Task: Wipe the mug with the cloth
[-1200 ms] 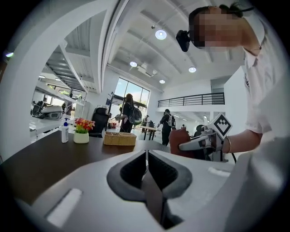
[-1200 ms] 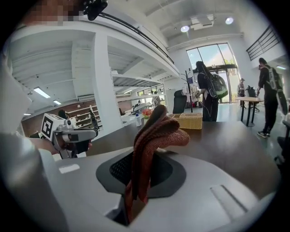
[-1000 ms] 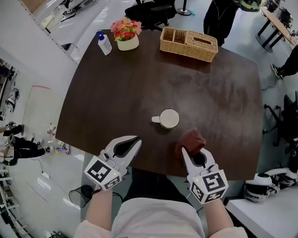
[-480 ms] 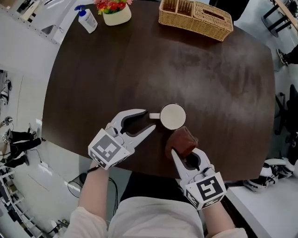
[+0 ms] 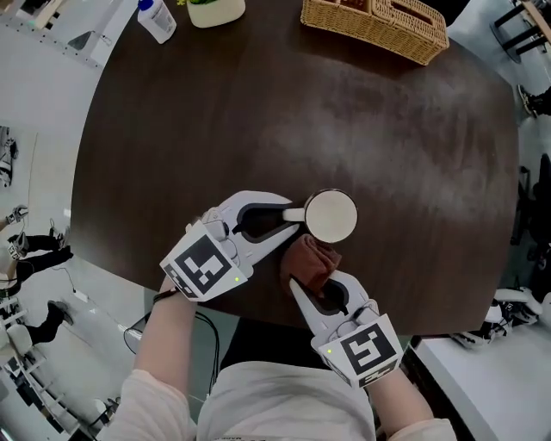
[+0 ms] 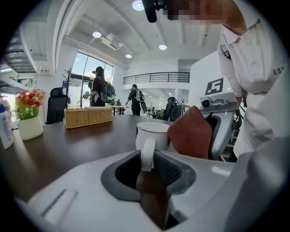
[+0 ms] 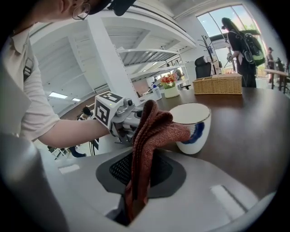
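A white mug stands on the dark round table, its handle pointing left. My left gripper comes in from the left, and its jaws are shut on the mug's handle. My right gripper is just below the mug, shut on a reddish-brown knitted cloth. The cloth stands up from the jaws, and its top leans against the near left side of the mug. In the left gripper view the cloth sits to the right of the mug.
A wicker basket stands at the table's far edge. A white vase and a spray bottle are at the far left. The table's near edge runs under both grippers. People stand in the background of both gripper views.
My left gripper has moved forward and right, from the table's near edge up to the mug, and closed on its handle. The right gripper has brought the cloth up against the mug.
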Motion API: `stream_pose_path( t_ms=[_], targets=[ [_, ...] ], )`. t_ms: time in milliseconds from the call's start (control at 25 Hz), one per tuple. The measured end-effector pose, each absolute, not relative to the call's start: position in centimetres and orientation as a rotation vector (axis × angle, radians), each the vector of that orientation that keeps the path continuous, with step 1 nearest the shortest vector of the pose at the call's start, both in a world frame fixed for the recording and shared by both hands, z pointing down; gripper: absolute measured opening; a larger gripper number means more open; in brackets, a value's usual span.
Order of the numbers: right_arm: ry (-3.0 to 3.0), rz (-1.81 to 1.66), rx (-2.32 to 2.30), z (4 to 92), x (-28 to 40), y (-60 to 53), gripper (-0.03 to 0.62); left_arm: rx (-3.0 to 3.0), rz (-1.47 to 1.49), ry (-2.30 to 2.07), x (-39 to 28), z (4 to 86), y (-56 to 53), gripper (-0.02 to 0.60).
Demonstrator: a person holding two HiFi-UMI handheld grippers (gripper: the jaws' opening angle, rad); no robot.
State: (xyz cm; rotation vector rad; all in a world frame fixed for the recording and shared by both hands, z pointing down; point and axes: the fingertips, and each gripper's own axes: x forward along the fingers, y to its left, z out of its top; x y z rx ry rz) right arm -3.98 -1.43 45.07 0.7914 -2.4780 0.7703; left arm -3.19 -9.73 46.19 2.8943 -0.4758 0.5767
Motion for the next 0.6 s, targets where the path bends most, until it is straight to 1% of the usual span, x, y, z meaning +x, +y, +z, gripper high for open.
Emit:
stream_pose_path(
  t_ms=[280,600],
  targets=[
    [-2.476,0.727,0.788,45.2,-6.1,-2.8,0.081,2.933,0.659,-0.393,-3.5,46.2,-9.3,0.084],
    [-2.377,0.879,0.933,48.1,-2.3,-4.4,0.083,2.961,0.633,-0.262,-3.3,46.2,-9.1,0.081]
  ],
)
